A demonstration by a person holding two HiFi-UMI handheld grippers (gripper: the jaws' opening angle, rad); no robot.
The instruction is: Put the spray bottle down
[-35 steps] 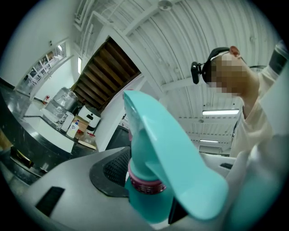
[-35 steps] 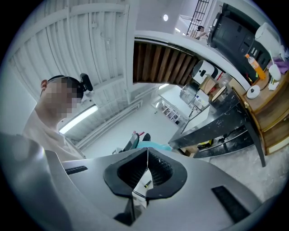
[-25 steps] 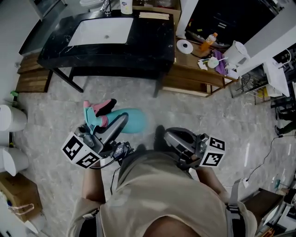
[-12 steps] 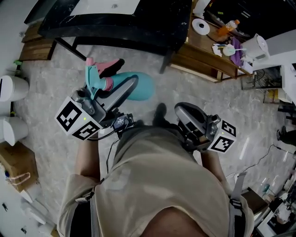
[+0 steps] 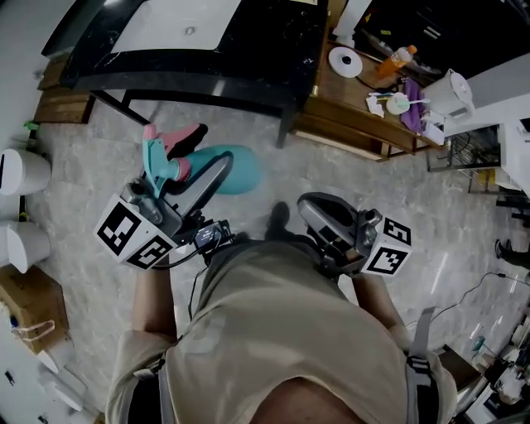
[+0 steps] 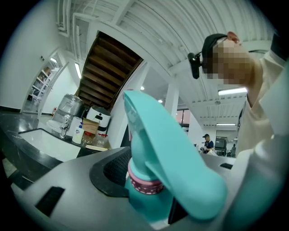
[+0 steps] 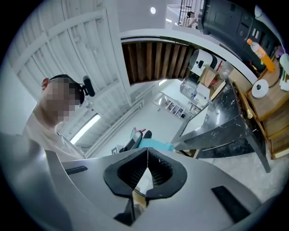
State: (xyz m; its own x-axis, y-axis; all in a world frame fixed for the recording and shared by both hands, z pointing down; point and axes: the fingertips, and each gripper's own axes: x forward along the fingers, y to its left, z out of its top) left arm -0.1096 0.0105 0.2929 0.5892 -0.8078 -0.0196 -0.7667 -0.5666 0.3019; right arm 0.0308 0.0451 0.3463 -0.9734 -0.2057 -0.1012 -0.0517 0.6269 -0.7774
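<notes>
The spray bottle (image 5: 232, 166) is teal with a pink collar and a pink and black trigger head. It lies on its side above the floor, and my left gripper (image 5: 192, 175) is shut on its neck. In the left gripper view the bottle's neck and head (image 6: 156, 153) fill the space between the jaws. My right gripper (image 5: 313, 214) hangs close to the person's body at centre right. Its pads meet with nothing between them in the right gripper view (image 7: 146, 153). That view also has the teal bottle (image 7: 156, 144) beyond the jaws.
A black counter (image 5: 248, 58) with a white sink (image 5: 178, 25) stands ahead. To its right a low wooden shelf (image 5: 356, 124) carries a tape roll, an orange bottle and a white kettle. White bins (image 5: 18, 170) and a cardboard box (image 5: 29, 302) stand at the left.
Both grippers have travelled level with the person over the grey floor, and the counter sits nearer in the head view. The bottle stays in the left grip. The right jaws stay shut.
</notes>
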